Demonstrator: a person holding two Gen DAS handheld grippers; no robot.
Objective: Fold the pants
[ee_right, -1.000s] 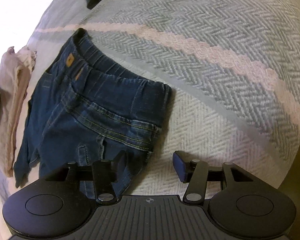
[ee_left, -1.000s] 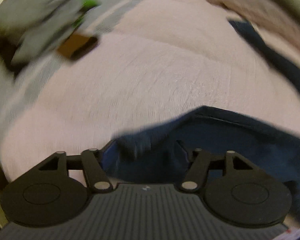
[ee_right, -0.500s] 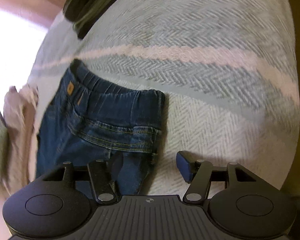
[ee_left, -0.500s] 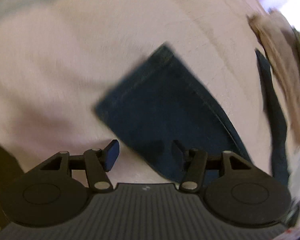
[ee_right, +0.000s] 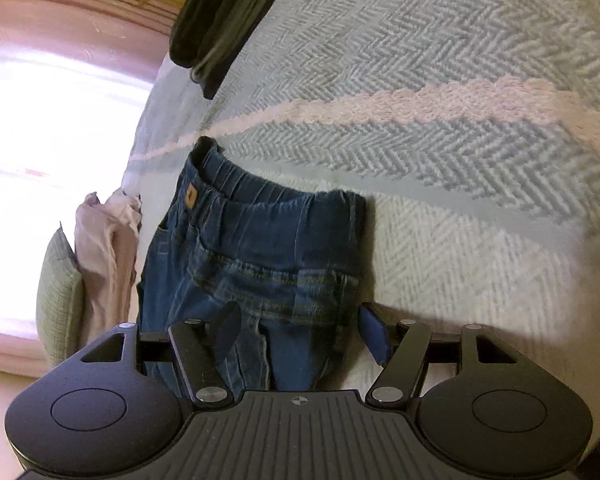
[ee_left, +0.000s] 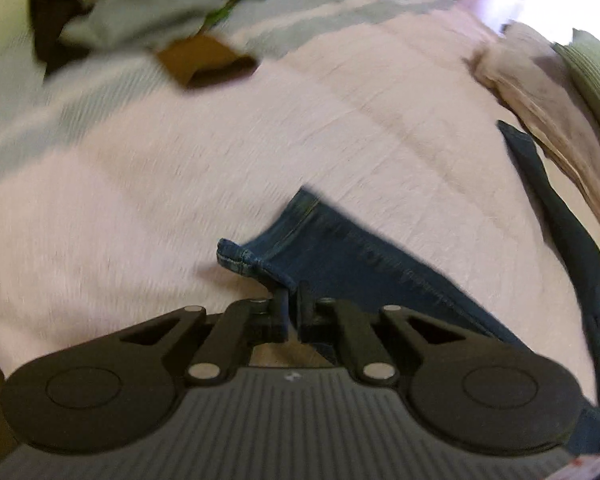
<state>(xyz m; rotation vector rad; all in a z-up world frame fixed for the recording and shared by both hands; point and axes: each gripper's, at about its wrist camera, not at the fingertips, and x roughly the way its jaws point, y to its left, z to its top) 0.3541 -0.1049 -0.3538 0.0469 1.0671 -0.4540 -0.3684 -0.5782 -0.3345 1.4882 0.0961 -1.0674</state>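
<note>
Your left gripper [ee_left: 294, 300] has clamped tight on the hem of a leg of the jeans [ee_left: 340, 256], ready to carry it over for a fold. Your right gripper [ee_right: 298, 330] is opening wide over the seat of the jeans, which lie flat on the bed [ee_right: 460, 240], holding nothing. Blur hides the clutter beyond; the legs are cut off.

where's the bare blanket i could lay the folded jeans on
Widest free patch: the herringbone blanket right of the jeans, running up past the pink stripe. The pale stretch between the jeans' hem and the brown tag is also bare. Crowded: left of the jeans, by the beige garment and green cushion; dark clothes at the top.
</note>
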